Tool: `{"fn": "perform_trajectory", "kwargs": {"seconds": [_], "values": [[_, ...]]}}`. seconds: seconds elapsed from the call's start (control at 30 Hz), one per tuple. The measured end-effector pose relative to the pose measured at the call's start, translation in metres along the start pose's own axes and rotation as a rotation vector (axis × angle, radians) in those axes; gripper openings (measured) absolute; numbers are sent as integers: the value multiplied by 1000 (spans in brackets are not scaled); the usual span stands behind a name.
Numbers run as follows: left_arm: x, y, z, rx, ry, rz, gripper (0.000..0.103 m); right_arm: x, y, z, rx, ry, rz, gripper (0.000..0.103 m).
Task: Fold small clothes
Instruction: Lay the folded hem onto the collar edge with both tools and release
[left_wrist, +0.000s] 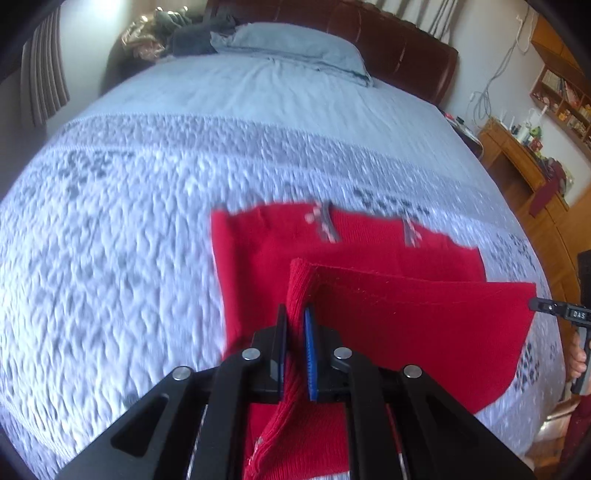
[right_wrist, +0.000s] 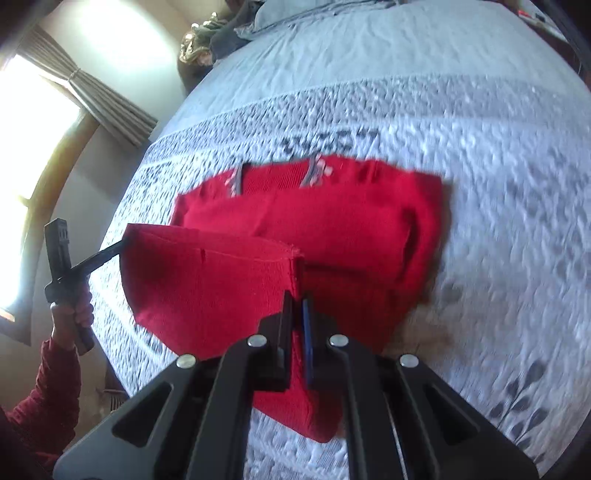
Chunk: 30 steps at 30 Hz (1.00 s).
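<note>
On the quilted bedspread (left_wrist: 110, 258), toward its near edge, lies a red knit garment (left_wrist: 266, 251), soft and finely ribbed, with 2 short grey-and-pink striped tabs (left_wrist: 327, 221) along its far hem. The far part rests flat on the cover; the near part is lifted into a taut flap whose stitched seam runs straight between the 2 grippers. In the left wrist view the flap spreads from 12 to 3 o'clock of the fingers. The left gripper (left_wrist: 294, 325) is closed down to a narrow slit, its black and blue pads pinching a thick rolled edge of the red knit. The right gripper (right_wrist: 298, 306) is likewise nearly closed, nipping the seam corner of the same flap; in its view the cloth fans out toward 9 o'clock, where the other tool and the hand (right_wrist: 72, 314) gripping its handle appear.

The bedspread is pale blue-white, puckered in a diamond texture, with grey leaf and band patterns. At 12 o'clock in the left view sits a grey-blue pillow (left_wrist: 295, 48) against a dark padded headboard (left_wrist: 388, 40); a wooden shelf unit (left_wrist: 517, 158) stands at 2 o'clock. Pleated curtains (right_wrist: 107, 99) hang by a bright window at 10 o'clock in the right view.
</note>
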<state>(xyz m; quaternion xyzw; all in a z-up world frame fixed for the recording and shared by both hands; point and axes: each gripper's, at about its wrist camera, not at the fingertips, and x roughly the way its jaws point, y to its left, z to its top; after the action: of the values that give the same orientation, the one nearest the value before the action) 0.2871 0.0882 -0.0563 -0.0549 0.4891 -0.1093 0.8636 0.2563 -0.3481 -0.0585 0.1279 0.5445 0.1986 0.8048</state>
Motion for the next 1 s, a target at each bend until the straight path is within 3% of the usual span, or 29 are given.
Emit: {"fn": "perform_trajectory", "kwargs": {"seconds": [0.17, 0.43, 0.63, 0.87, 1.0], "values": [[36, -1, 47, -34, -22, 37, 9, 15, -19, 50, 53, -21, -31, 4], [104, 4, 81, -58, -20, 105, 9, 64, -61, 107, 134, -11, -78, 4], [154, 17, 87, -99, 16, 166, 8, 107, -83, 113, 175, 33, -120, 4], [177, 36, 78, -126, 78, 185, 8, 140, -100, 106, 196, 85, -168, 6], [157, 31, 73, -85, 99, 177, 25, 123, -91, 98, 169, 63, -186, 21]]}}
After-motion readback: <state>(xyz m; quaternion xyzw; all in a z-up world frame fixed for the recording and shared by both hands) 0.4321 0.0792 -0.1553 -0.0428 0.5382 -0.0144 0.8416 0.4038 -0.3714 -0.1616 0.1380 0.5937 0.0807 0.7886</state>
